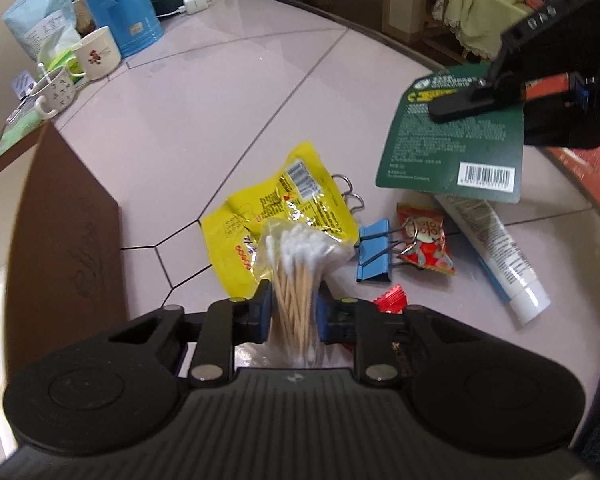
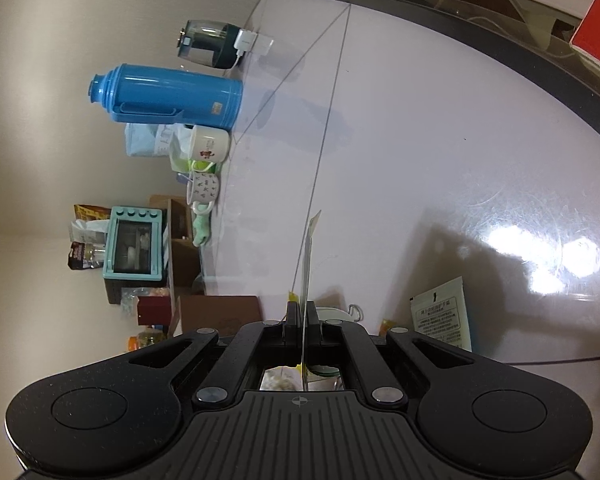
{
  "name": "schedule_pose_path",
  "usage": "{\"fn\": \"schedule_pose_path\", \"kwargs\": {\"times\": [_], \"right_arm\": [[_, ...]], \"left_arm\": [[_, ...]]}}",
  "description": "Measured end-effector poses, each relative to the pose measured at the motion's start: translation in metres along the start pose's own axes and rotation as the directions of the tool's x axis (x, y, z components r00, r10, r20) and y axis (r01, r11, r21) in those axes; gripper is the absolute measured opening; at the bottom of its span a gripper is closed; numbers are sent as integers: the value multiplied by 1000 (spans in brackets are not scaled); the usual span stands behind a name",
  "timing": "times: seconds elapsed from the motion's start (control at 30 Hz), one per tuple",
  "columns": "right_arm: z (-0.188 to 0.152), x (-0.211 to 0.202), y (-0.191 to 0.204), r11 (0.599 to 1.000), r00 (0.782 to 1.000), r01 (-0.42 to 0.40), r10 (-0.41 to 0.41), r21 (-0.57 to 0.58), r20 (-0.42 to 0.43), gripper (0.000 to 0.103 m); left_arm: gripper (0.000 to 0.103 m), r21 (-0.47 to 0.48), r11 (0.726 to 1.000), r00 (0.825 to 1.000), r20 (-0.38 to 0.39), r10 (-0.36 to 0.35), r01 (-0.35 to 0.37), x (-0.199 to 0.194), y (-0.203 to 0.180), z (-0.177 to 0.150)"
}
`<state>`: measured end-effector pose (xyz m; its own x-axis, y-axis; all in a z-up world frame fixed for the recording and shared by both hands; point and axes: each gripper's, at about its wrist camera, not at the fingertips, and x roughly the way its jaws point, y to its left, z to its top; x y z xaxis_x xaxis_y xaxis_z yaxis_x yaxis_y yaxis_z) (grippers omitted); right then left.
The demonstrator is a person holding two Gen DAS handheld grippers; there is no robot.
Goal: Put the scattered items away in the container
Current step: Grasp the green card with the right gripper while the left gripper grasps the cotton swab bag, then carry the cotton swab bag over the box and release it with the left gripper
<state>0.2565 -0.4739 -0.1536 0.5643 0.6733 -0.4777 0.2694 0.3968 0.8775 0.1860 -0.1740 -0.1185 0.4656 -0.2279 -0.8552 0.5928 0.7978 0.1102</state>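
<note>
My left gripper (image 1: 293, 300) is shut on a clear bag of cotton swabs (image 1: 296, 256), pads pressing the wooden sticks just above the table. Behind the bag lie a yellow snack packet (image 1: 284, 196), a blue binder clip (image 1: 374, 254), a red candy packet (image 1: 426, 244), a small red wrapper (image 1: 392, 298) and a white tube (image 1: 496, 248). The brown box (image 1: 60, 216) stands at the left. My right gripper (image 1: 448, 108) is shut on a flat green packet (image 1: 452, 148) held above the table at the right. In the right wrist view that gripper (image 2: 301, 308) holds the packet (image 2: 309, 248) edge-on.
A blue thermos (image 1: 116, 0), a cream mug (image 1: 98, 54) and a patterned mug (image 1: 56, 90) stand at the table's far left. A white sachet (image 2: 440, 316) lies on the table. The rounded table edge (image 1: 596, 184) runs close on the right.
</note>
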Motion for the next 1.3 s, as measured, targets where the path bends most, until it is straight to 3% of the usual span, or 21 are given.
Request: {"fn": "schedule_pose_path", "kwargs": {"times": [0.3,0.43,0.7,0.93,1.3], "right_arm": [[-11,-15,23,997,997,-71,71,-41,10,0],[-16,-20,40,991,994,-109,110,-73,10,0],[-28,-26,73,974,983,-183,185,-136,6,0],[-40,-19,97,959,973,-230,230,-166,-19,0],[-72,27,137,935,956,-288,268,-208,-119,0]], "left_arm": [[16,-139,989,994,100,-41,55,-53,22,1],[16,-174,983,987,158,-23,51,-82,28,2],[16,-236,970,968,249,10,51,-132,40,1],[16,-326,938,942,334,-4,119,-169,64,-12],[16,-409,913,944,308,120,17,-204,100,-44]]}}
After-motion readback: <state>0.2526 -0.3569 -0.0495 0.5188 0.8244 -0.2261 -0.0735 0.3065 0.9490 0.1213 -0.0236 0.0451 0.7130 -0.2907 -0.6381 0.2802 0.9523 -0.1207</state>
